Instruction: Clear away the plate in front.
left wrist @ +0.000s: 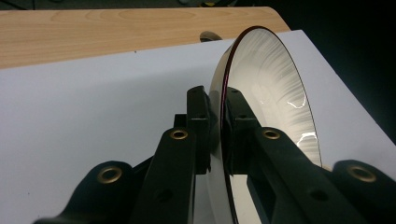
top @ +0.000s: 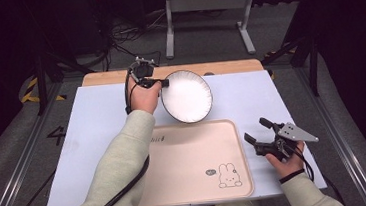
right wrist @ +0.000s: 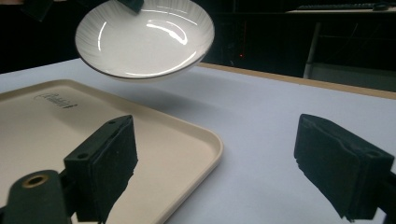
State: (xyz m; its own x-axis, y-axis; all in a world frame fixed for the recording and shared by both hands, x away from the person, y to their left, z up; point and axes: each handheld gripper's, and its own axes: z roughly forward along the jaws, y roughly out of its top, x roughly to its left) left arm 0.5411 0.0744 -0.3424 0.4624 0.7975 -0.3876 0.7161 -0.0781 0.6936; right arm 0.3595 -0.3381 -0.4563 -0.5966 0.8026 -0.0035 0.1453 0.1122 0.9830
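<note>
The left tongs [top: 165,83] are clamped on the rim of a shallow white glazed bowl with a thin dark edge [top: 187,96], and the bowl hangs tilted in the air above the far end of the table, just beyond the beige plastic tray with rounded corners [top: 178,183]. From where I stand that grip looks thin: two narrow black pads pinch a slick, curved rim [left wrist: 219,112] at a single spot, with the whole weight of the dish hanging off to one side. My worry is that the bowl could pivot in the pads or slide out, and a drop onto the white sheet covering the table [top: 92,126] or onto the tray's raised lip could chip it. Coming down at this tilt, its lower edge would strike first.

The bowl's inside is glossy, catching bright highlights, with fine radial ribbing towards the rim. The tray is matt and smooth, with a small rabbit drawing near its front corner. Pale wood [left wrist: 116,32] shows past the sheet's far edge.

The right tongs [top: 263,134] rest near the tray's right side, spread wide apart and holding nothing.
</note>
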